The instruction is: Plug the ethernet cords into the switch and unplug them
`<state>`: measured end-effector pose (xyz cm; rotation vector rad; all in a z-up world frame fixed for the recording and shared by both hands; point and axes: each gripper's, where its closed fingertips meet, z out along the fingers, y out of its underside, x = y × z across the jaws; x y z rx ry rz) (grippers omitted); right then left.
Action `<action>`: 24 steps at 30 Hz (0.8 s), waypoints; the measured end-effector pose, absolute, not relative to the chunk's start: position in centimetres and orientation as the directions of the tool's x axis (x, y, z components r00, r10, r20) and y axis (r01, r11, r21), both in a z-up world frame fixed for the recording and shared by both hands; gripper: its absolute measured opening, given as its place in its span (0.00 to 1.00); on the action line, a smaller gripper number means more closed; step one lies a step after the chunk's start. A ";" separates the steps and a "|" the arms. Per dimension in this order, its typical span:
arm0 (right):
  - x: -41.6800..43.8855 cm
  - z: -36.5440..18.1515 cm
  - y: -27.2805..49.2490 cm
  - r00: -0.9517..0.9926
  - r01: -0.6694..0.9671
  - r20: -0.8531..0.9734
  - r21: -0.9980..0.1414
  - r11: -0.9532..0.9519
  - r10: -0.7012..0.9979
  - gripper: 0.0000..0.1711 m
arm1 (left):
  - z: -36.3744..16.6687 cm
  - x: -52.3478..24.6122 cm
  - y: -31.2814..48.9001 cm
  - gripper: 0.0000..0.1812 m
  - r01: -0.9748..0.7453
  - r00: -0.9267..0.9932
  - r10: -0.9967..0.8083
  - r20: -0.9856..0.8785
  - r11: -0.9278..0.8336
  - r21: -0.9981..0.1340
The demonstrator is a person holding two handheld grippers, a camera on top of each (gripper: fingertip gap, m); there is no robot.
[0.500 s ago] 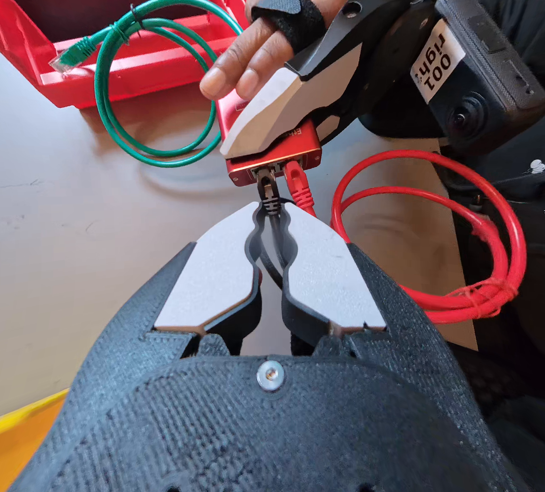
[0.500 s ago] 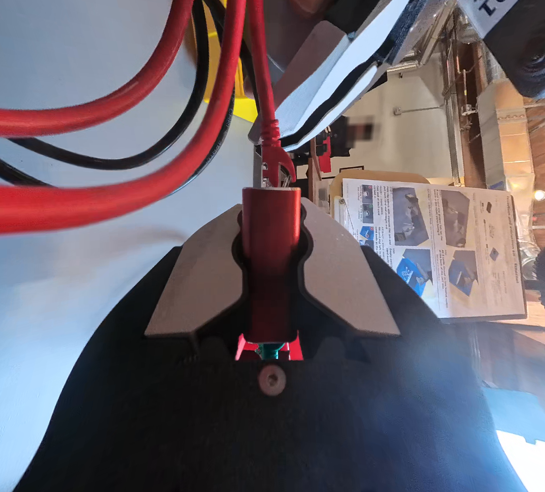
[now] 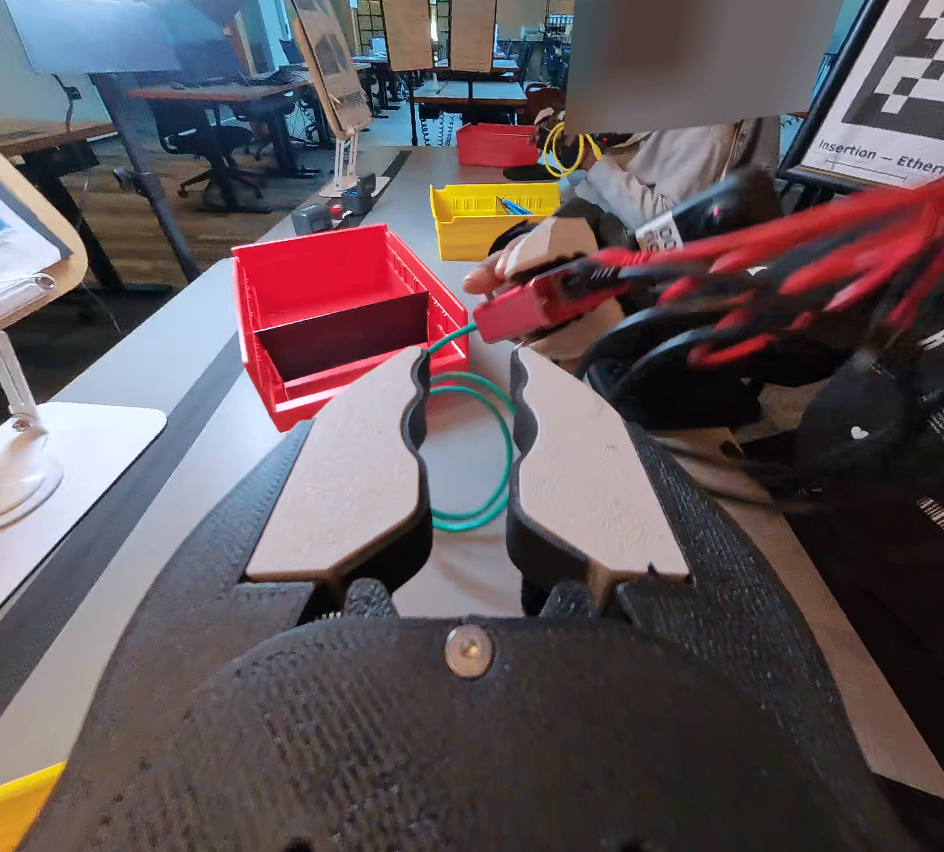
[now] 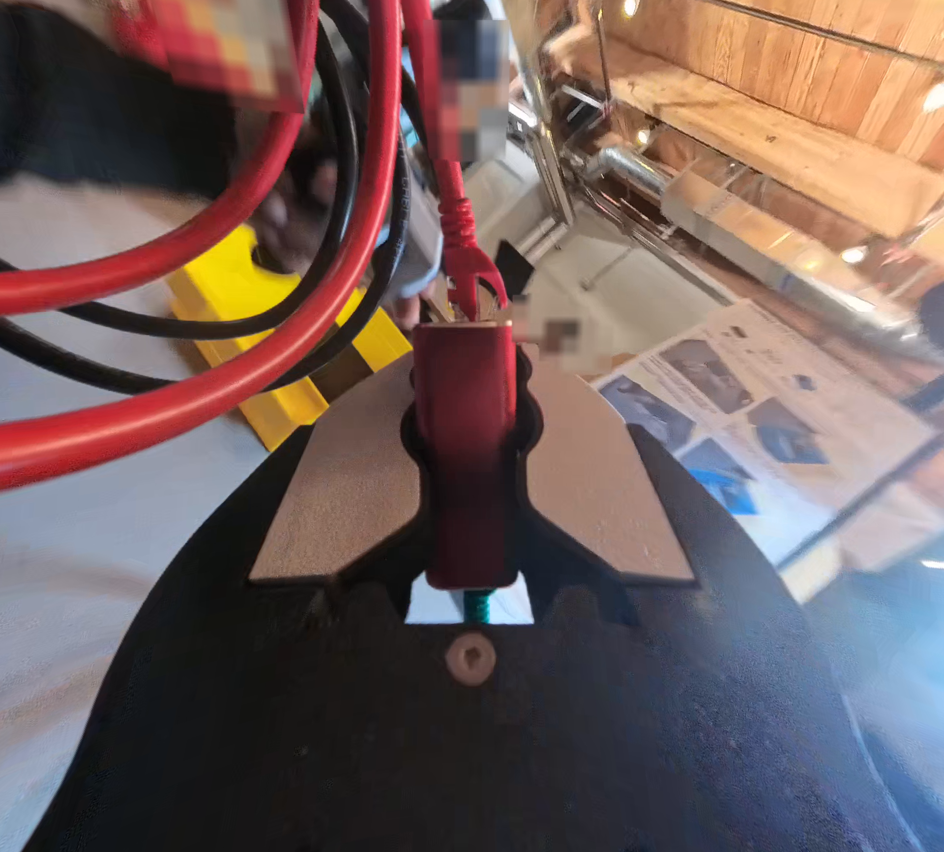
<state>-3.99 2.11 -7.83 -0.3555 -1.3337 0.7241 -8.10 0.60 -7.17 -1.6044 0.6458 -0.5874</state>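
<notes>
The rigid red switch (image 4: 462, 449) is pinched by the right gripper (image 4: 467, 367); the left gripper (image 3: 467, 367) is spread empty; limp cords are best taken at plugs.

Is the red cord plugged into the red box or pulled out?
Plugged in. The red cord's plug sits in the end of the red switch, which the right gripper clamps.

Three ethernet cords showed — one green cord (image 3: 472, 449), one red cord (image 4: 378, 224), one black cord (image 4: 337, 193) — plus one switch (image 4: 465, 439), two red bins (image 3: 337, 316), one yellow bin (image 3: 485, 224)
</notes>
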 end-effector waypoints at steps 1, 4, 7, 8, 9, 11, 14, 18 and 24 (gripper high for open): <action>-3.5 -6.9 1.5 0.014 -0.329 0.688 -0.682 0.653 0.725 0.17 | -7.3 -7.6 0.6 0.18 -0.094 0.705 -0.709 -0.002 -0.091 -0.991; -2.3 -5.0 0.5 -0.158 -0.429 0.501 -0.811 0.398 0.851 0.17 | -7.9 -4.4 0.9 0.23 -0.162 0.646 -0.762 -0.049 -0.074 -0.984; -2.4 -5.2 0.6 -0.313 -0.400 0.342 -0.894 0.204 0.886 0.18 | -7.8 -0.7 1.1 0.24 -0.160 0.576 -0.815 -0.073 -0.025 -0.987; -2.4 -5.3 0.9 -0.340 -0.397 0.304 -0.904 0.157 0.890 0.19 | -7.6 0.0 1.4 0.25 -0.141 0.576 -0.815 -0.071 -0.014 -0.990; -2.4 -5.2 1.3 -0.355 -0.400 0.260 -0.910 0.106 0.898 0.20 | -7.6 0.2 1.9 0.26 -0.124 0.590 -0.805 -0.065 -0.011 -0.992; -2.7 -5.5 2.2 -0.375 -0.358 0.190 -0.932 0.047 0.907 0.18 | -7.9 -0.2 2.8 0.24 -0.095 0.621 -0.783 -0.032 -0.034 -0.995; -3.1 -5.9 2.6 -0.415 -0.319 0.107 -0.947 -0.034 0.903 0.19 | -8.5 -0.8 3.7 0.18 -0.077 0.646 -0.763 -0.017 -0.042 -0.996; -3.8 -6.7 2.5 -0.433 -0.270 0.070 -0.961 -0.055 0.899 0.18 | -9.5 -0.7 4.5 0.17 -0.058 0.649 -0.760 0.022 -0.078 -0.995; -3.9 -6.9 3.3 -0.419 -0.240 0.028 -0.967 -0.081 0.907 0.18 | -10.0 -0.8 5.2 0.16 -0.035 0.663 -0.747 0.049 -0.096 -0.995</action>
